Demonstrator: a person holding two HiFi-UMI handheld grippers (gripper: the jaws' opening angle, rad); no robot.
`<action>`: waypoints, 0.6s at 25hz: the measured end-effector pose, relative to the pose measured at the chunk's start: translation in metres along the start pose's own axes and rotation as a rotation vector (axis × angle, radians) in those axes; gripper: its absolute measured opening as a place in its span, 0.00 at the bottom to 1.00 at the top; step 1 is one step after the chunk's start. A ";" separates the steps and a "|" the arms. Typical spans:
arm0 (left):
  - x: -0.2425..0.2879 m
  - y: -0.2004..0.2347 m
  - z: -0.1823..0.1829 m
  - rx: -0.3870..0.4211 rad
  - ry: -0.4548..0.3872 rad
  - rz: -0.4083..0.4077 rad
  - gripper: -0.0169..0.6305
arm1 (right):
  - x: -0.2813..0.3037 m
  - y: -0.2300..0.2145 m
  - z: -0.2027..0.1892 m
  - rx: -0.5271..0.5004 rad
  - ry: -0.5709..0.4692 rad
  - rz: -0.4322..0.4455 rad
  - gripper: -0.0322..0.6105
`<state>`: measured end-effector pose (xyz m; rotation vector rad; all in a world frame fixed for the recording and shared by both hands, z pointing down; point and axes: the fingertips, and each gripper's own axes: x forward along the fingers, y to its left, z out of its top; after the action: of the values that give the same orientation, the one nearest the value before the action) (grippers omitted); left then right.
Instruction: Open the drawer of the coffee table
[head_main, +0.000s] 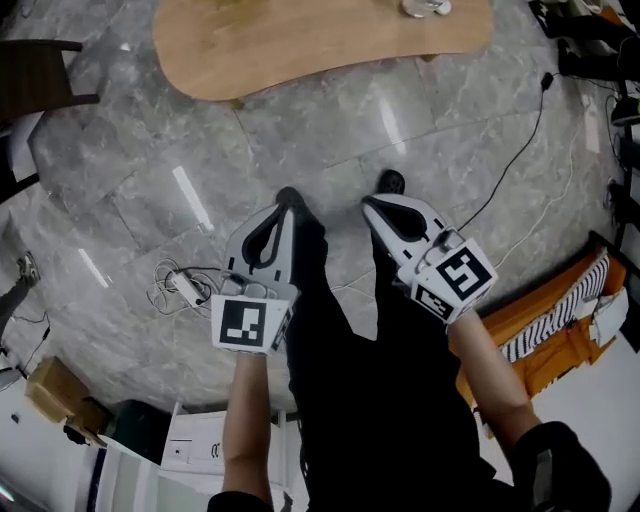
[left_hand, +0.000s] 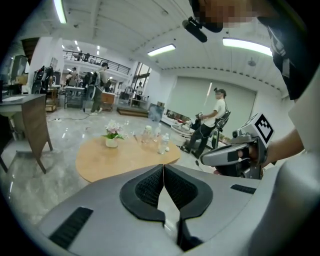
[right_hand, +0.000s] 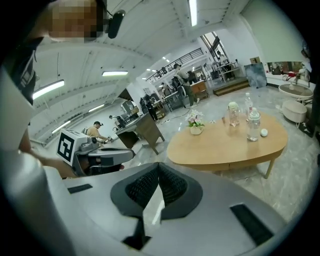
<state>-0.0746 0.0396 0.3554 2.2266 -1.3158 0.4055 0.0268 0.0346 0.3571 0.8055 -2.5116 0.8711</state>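
Wooden coffee-table surface (head_main: 300, 50): well beyond fingers. Left gripper (head_main: 288, 208), right gripper (head_main: 369, 206): fingers clenched, empty.

The tabletop (head_main: 300, 50) is pale honey-coloured wood with a faint grain. The floor (head_main: 150, 150) is grey stone, mottled and veined in lighter and darker grey, with white glints of light. The left hand-held gripper (left_hand: 163, 167) has a light grey shell and black ribbed pads, and the right hand-held gripper (right_hand: 159, 165) has the same colours. Each marker cube (head_main: 248, 323) is white, printed with black squares. The person's trousers (head_main: 380, 400) are black. An orange thing (head_main: 535, 350) shows beside a black-and-white zebra-striped piece (head_main: 565, 305). One cable (head_main: 520, 160) is black; a tangled one (head_main: 165, 285) is white. The flowers (left_hand: 114, 129) are pink, in a white pot.
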 end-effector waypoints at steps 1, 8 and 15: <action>0.013 -0.001 -0.008 -0.011 -0.005 0.003 0.05 | 0.008 -0.013 -0.007 -0.005 0.000 0.008 0.07; 0.105 -0.026 -0.098 -0.039 0.062 -0.041 0.05 | 0.060 -0.101 -0.080 -0.035 0.024 0.064 0.07; 0.184 -0.016 -0.155 -0.083 0.092 -0.040 0.05 | 0.109 -0.195 -0.144 -0.167 0.054 0.012 0.07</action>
<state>0.0289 0.0020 0.5701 2.1366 -1.2168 0.4256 0.0838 -0.0409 0.6050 0.7046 -2.5040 0.6669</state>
